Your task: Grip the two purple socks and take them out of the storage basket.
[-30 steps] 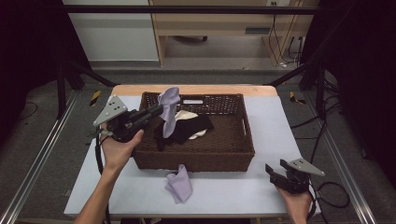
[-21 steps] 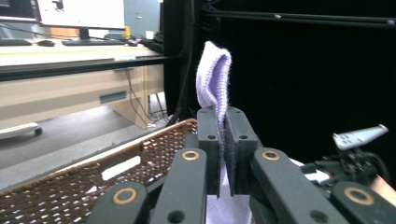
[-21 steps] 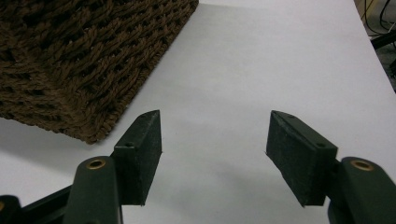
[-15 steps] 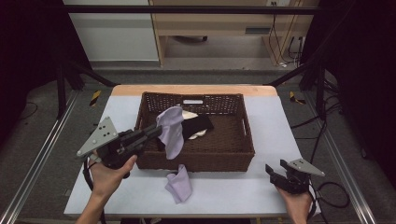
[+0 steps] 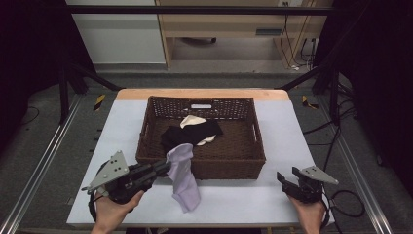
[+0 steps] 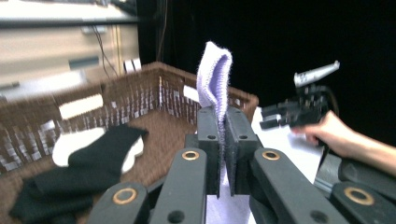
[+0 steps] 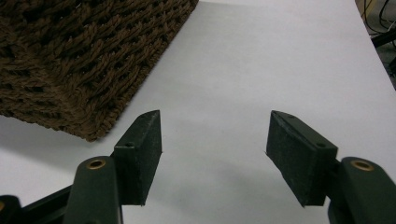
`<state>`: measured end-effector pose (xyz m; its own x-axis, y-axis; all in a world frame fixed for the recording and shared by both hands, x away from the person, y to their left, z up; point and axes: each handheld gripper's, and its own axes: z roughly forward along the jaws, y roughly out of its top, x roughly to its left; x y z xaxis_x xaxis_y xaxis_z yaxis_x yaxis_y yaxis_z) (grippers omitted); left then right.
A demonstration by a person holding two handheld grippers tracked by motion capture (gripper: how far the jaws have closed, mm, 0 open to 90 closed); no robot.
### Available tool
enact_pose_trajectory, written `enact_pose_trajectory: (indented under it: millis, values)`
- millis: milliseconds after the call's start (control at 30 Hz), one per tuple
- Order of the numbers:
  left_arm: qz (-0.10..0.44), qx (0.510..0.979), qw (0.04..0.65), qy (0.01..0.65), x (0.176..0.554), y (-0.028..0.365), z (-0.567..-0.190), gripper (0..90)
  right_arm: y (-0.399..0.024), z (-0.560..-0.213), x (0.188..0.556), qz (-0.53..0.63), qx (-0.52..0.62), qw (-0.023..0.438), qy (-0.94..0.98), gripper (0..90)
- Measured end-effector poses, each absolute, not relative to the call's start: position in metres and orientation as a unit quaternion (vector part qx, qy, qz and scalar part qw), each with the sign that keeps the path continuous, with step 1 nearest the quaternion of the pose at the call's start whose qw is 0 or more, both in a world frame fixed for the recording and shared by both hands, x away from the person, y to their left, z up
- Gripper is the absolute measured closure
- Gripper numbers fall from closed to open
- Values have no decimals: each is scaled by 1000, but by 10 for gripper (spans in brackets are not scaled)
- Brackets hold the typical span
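Observation:
My left gripper (image 5: 165, 168) is shut on a lavender sock (image 5: 178, 158) and holds it just in front of the brown wicker basket (image 5: 219, 168), over the table's near edge. In the left gripper view the sock (image 6: 215, 74) stands up from between the closed pads of the gripper (image 6: 223, 116). Its hanging end comes down over a second lavender sock (image 5: 190, 201) lying on the white table (image 5: 292, 131); I cannot tell whether they touch. My right gripper (image 5: 285, 181) rests open at the near right, its jaws (image 7: 215, 135) wide apart with only bare table between them.
Inside the basket (image 6: 154, 88) lie a black sock (image 5: 190, 134) and a white sock (image 5: 192, 120). The basket's near right corner (image 7: 70, 56) lies left of my right gripper. The right hand and its gripper (image 6: 280, 114) sit beyond the basket's corner. Dark frame bars flank the table.
My left gripper has carried the lavender sock from above the basket toward me and downward, to the table in front of the basket. The right gripper has stayed put.

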<state>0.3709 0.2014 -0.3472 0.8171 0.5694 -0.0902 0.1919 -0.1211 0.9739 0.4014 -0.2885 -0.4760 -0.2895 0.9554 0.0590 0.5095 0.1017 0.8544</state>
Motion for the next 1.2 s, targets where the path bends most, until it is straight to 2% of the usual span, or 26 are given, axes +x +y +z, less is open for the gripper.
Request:
enact_pose_trajectory:
  millis: [300,667,733,933,1067,1200]
  values:
    - [118,769,555,294,374,198,-400,854,-289,-476,401,408,529,275,691,358]
    - [104,815,463,332,383,197,-450,834,-288,-477,402,406,529,273,693,358]
    - [105,818,457,335,384,197,-454,770,-288,-477,402,406,529,272,693,358]
    - [129,796,466,363,384,207,-456,441,-289,-477,401,407,529,274,692,357]
    - [150,777,475,385,385,225,-456,360,-290,-477,402,407,530,274,691,356]
    - [161,769,468,404,385,238,-459,337,-290,-477,402,406,531,275,691,351]
